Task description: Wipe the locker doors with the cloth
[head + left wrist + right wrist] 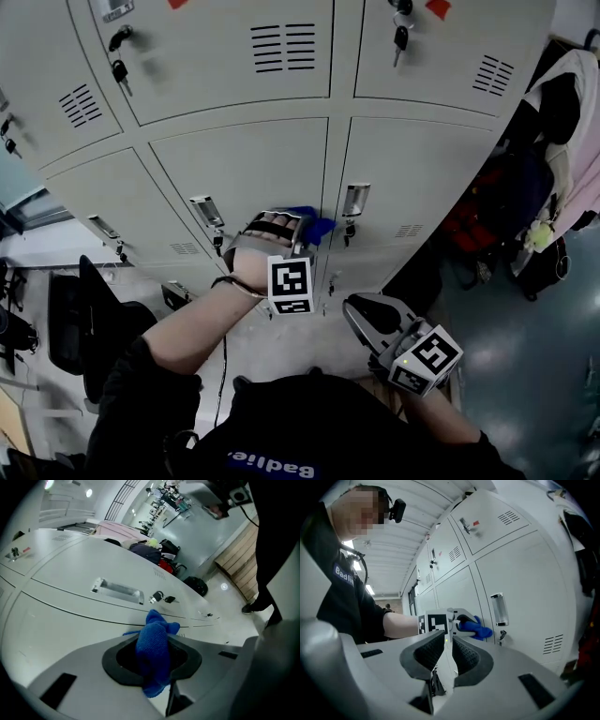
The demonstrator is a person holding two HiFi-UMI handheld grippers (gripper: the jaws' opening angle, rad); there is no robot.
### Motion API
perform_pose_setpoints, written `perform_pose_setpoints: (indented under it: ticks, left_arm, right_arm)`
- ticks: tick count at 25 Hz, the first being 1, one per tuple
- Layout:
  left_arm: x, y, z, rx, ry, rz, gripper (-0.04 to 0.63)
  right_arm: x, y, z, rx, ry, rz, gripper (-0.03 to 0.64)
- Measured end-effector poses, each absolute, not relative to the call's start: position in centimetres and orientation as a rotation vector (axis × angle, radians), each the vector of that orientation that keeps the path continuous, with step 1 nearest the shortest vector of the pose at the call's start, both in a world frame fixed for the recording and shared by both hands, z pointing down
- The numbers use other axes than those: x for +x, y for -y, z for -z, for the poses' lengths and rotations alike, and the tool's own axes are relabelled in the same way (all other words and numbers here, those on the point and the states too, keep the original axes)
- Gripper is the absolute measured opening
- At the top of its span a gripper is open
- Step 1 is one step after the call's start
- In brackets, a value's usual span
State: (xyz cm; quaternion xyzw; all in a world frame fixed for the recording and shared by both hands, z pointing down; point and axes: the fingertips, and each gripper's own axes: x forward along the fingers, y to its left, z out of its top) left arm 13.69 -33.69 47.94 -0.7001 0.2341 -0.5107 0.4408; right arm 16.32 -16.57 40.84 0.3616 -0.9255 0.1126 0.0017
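Grey metal locker doors [253,169] fill the head view. My left gripper [302,228] is shut on a blue cloth [319,228] and holds it against the lower row, at the seam between two doors, just left of a chrome handle [355,199]. In the left gripper view the cloth [152,653] is bunched between the jaws, close to the door [70,620]. My right gripper [354,307] hangs lower, away from the lockers, with nothing in it. Its own view shows the pads [433,648] almost touching, with the left gripper [461,620] and cloth [477,630] beyond.
Keys [348,232] hang under the handle, and more keys [400,37] hang from the upper doors. Bags and hanging clothes [511,206] crowd the right side of the lockers. A dark chair [84,319] stands at lower left.
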Motion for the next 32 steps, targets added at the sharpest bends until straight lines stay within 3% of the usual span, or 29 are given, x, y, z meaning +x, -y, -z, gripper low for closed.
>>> perform_pose_setpoints:
  ticks: [22,32]
  left_arm:
    - [13.8,33.0,-62.1,-1.766,-0.515,1.335,0.103]
    - [12.6,30.6,-58.9,-1.857,-0.532,1.250,0.103]
  right_arm:
    - [17.9,14.6,-41.1,1.262,2.935,-0.386,0.048]
    - [15.1,12.6,-40.3,1.325,2.920,-0.352,0.048]
